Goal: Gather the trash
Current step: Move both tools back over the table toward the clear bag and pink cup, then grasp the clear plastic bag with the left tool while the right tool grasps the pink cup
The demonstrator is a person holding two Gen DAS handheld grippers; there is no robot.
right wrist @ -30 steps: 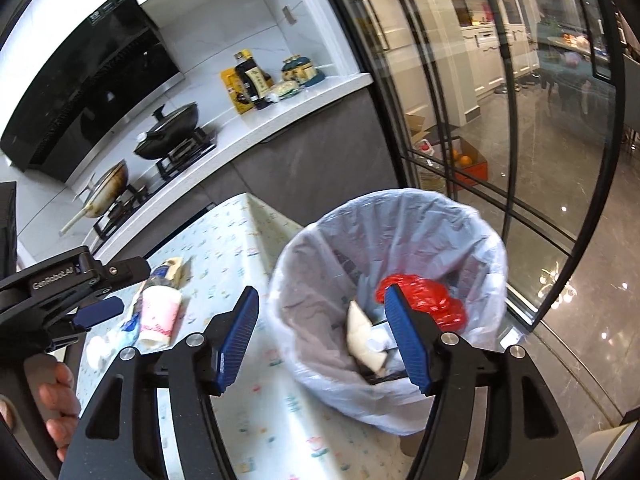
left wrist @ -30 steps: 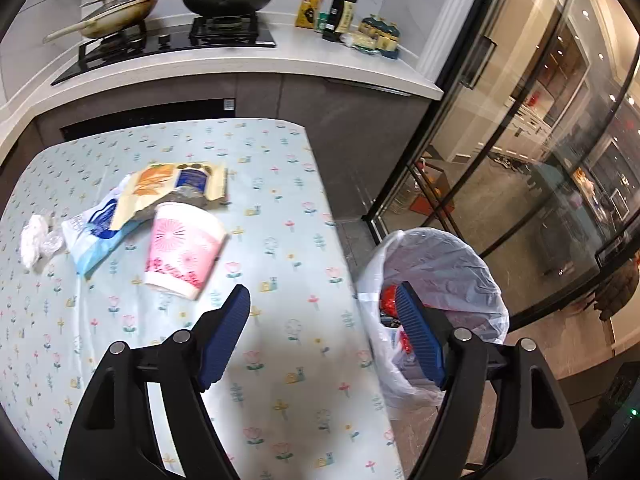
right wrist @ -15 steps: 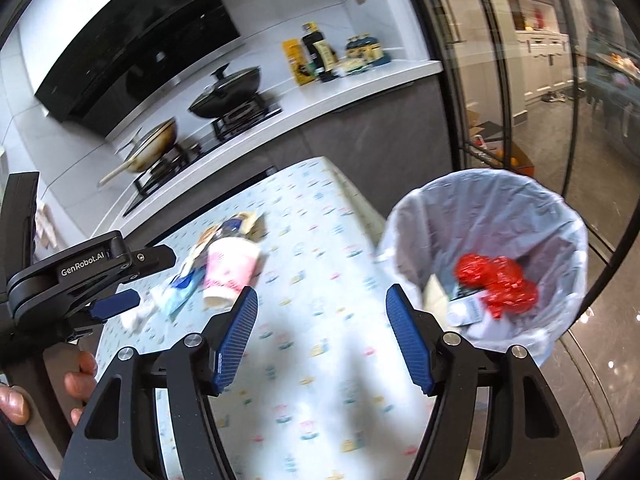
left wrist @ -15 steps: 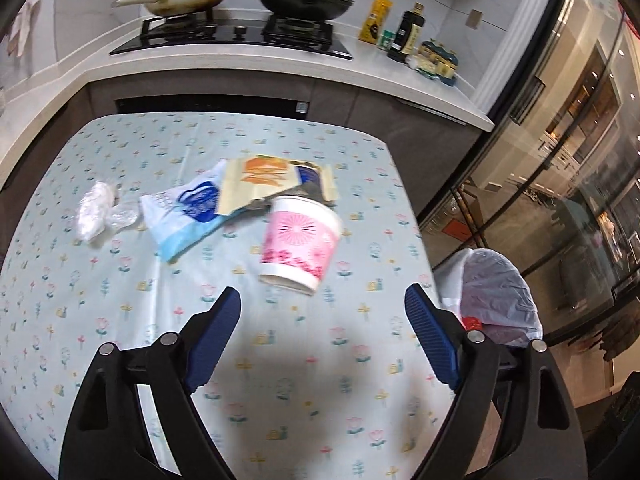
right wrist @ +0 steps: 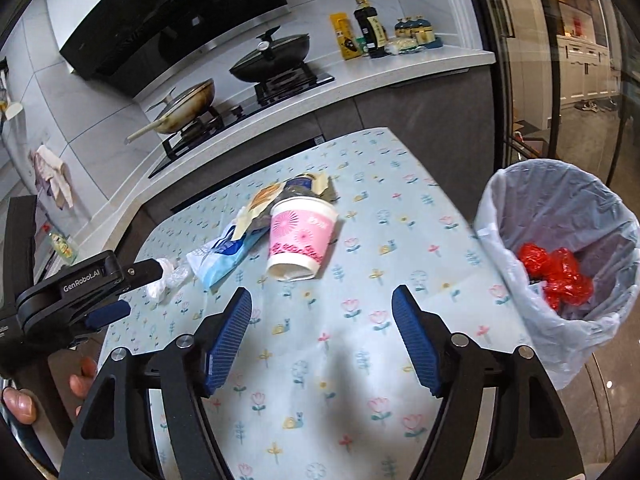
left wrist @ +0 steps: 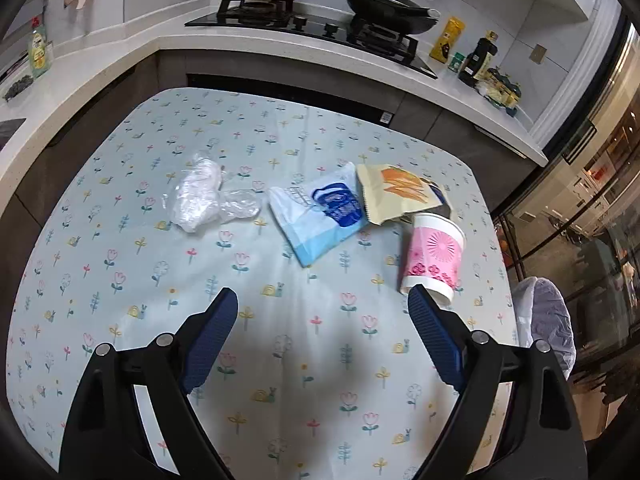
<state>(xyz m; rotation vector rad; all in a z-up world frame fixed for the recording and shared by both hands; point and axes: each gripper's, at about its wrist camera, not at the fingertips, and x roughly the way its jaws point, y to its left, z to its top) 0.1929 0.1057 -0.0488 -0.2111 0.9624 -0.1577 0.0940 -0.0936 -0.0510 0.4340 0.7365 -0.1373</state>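
On the flowered tablecloth (left wrist: 132,280) lie a pink paper cup (left wrist: 434,258) on its side, a blue-and-white wrapper (left wrist: 320,216), a cream snack packet (left wrist: 400,194) and crumpled clear plastic (left wrist: 200,196). My left gripper (left wrist: 322,312) hovers open over the cloth, nearer than the trash, nothing between its fingers. My right gripper (right wrist: 322,306) is also empty, its jaws opening, with the pink cup (right wrist: 300,238) just beyond it. The white-lined trash bin (right wrist: 560,216) stands off the table's right edge and holds red crumpled trash (right wrist: 560,276).
A kitchen counter (left wrist: 120,60) with a stove, two pans and bottles (left wrist: 478,58) runs behind the table. Glass doors (right wrist: 540,80) stand to the right beyond the bin. In the right wrist view the left gripper's body (right wrist: 76,284) and a person's fingers (right wrist: 18,404) show at the left.
Both grippers swung left, away from the bin and over the table. The trash items came toward the middle of both views. Both sets of jaws have spread slightly wider.
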